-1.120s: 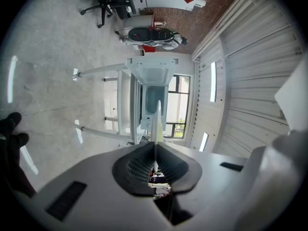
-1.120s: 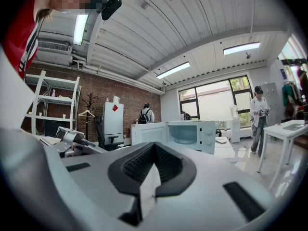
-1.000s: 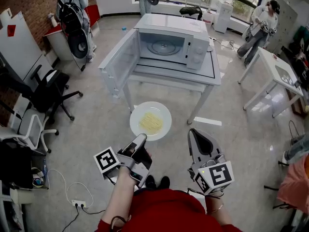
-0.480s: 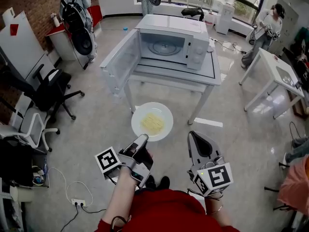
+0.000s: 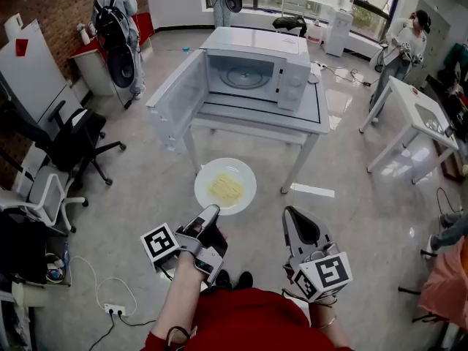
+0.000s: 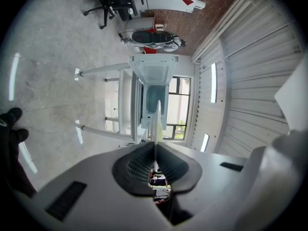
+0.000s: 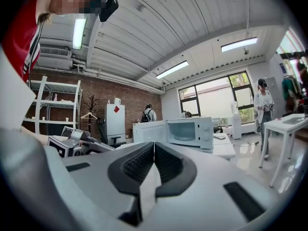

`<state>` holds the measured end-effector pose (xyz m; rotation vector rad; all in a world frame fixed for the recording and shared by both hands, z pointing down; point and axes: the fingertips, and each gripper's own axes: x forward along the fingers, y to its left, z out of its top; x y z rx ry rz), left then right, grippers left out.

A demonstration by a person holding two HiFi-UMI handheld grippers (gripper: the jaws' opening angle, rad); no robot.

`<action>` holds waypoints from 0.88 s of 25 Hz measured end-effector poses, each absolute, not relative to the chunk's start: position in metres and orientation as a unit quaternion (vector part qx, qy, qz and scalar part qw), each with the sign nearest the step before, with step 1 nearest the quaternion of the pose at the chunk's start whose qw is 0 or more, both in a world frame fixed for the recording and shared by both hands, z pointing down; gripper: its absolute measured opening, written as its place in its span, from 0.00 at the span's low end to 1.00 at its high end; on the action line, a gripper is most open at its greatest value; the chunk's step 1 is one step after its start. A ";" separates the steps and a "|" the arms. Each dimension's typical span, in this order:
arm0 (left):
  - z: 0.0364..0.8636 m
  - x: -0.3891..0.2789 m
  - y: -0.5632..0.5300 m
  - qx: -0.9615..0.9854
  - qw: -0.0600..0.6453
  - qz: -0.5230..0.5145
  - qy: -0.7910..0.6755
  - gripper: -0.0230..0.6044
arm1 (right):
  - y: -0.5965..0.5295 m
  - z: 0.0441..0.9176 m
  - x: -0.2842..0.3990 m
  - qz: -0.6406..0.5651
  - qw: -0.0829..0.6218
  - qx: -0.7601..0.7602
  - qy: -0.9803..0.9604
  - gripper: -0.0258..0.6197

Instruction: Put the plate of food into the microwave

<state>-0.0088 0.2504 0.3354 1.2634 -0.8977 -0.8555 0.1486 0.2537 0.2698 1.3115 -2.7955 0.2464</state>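
Note:
A white plate with yellow noodles hangs level above the floor, in front of the table. My left gripper is shut on its near rim. In the left gripper view the plate shows edge-on between the closed pads, pointing at the microwave. The white microwave stands on a white table, its door swung open to the left and its cavity showing only the turntable. My right gripper is held beside the left one, shut on nothing; its pads meet, with the microwave ahead.
A black office chair and a white chair stand at the left. A second white table is at the right. People stand at the back left and back right. A power strip and cables lie on the floor.
The plate stays in my left gripper, and both grippers have hardly moved. The table and microwave have shifted slightly in view. The person at the back right has stepped further away.

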 end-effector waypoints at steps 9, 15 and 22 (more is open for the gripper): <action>0.325 -0.006 0.221 0.559 0.613 -0.376 -0.412 0.07 | 0.226 0.270 0.172 0.074 0.021 0.433 -0.898 0.06; 0.328 -0.003 0.192 0.559 0.613 -0.370 -0.417 0.07 | 0.195 0.271 0.178 0.086 0.009 0.437 -0.895 0.06; 0.345 -0.014 0.135 0.550 0.625 -0.367 -0.414 0.07 | 0.139 0.282 0.160 0.095 0.012 0.439 -0.894 0.06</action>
